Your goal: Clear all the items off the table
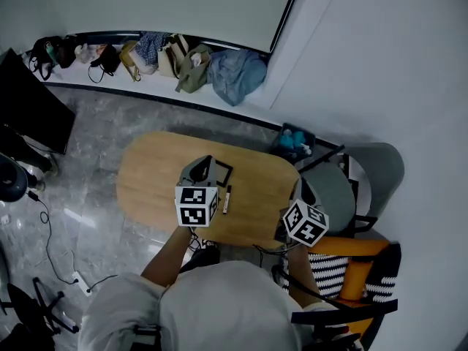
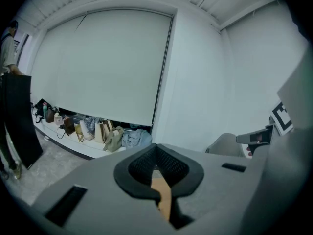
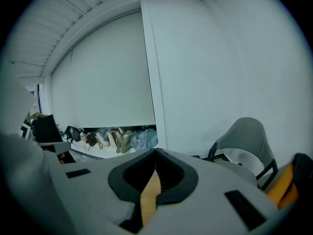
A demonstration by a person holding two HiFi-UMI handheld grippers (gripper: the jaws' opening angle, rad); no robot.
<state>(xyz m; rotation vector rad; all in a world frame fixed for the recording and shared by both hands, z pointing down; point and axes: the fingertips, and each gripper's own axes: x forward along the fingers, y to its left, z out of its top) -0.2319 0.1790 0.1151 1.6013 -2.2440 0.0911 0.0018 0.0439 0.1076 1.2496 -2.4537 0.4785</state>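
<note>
We found the slim black-and-white marker pen [image 1: 227, 198] lying on the oval light-wood table [image 1: 146, 181]. It sat just to the right of the left gripper [image 1: 205, 165], alongside the left marker cube [image 1: 196, 205]. Its long axis ran almost straight away from the person, leaning slightly right at the far end. The darker end lay farther off and the paler end nearer (which end carried the cap we could not tell). Just beyond the pen a flat black rectangular item [image 1: 222, 172] lay close beside the left gripper's nose.

In the left gripper view the jaws were pressed together with nothing between them, and only a sliver of tabletop showed behind the tips. The right gripper [image 3: 155, 153] was likewise clenched and empty. In the head view the right marker cube [image 1: 305, 223] hung by the table's right end, well apart from the pen.

We judged the left gripper the nearer one. The pen lay to its right and a little back toward the person, so its jaws would have to part and then close across the pen's width, from the left and right sides. Both items were on the table, so the clearing looked barely begun.
</note>
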